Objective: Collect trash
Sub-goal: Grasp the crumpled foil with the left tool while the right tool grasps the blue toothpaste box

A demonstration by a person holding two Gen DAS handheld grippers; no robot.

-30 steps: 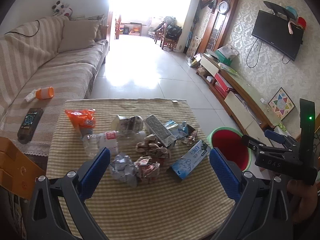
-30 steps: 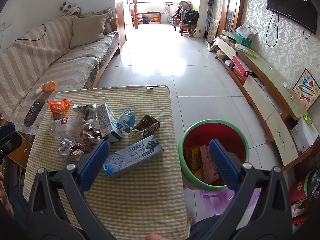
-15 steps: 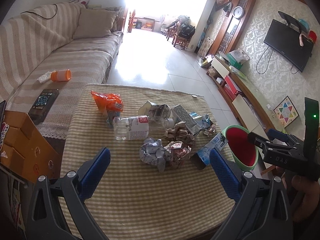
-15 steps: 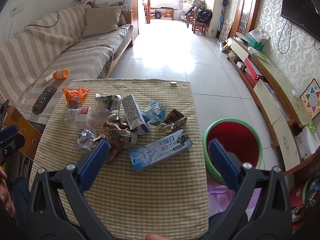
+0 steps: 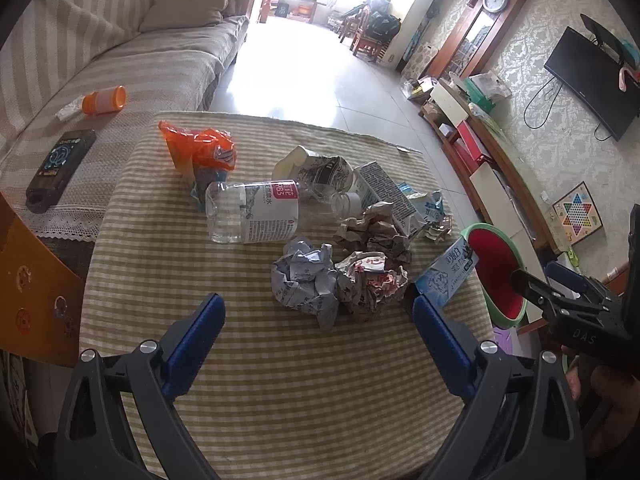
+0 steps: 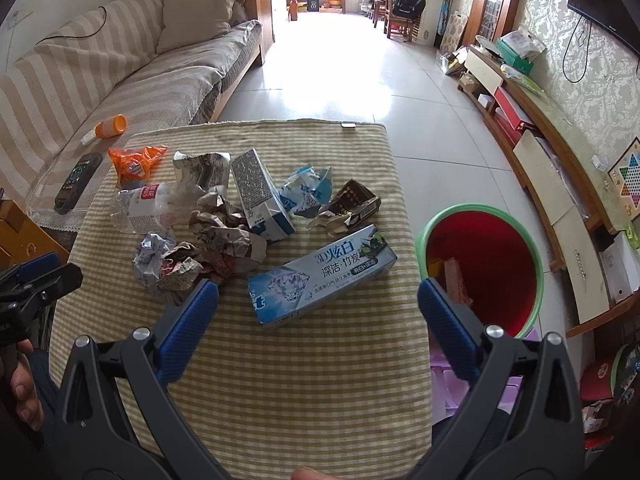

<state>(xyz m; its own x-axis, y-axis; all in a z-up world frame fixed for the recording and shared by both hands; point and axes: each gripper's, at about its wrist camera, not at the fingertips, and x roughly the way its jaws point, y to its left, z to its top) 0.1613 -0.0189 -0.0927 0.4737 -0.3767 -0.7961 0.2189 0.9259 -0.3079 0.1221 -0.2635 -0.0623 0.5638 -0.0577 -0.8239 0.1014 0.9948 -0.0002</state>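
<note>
Cardboard toothpaste box (image 6: 322, 274) lies nearest right gripper (image 6: 318, 304) | both grippers wide, empty | grip box across narrow side, then drop into red bin (image 6: 482, 216).

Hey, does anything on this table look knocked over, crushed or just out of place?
Yes. The clear water bottle lies on its side on the checked tablecloth, beside crumpled paper wads and a squashed paper cup. The toothpaste box sits askew near the table's edge by the red bin.
</note>
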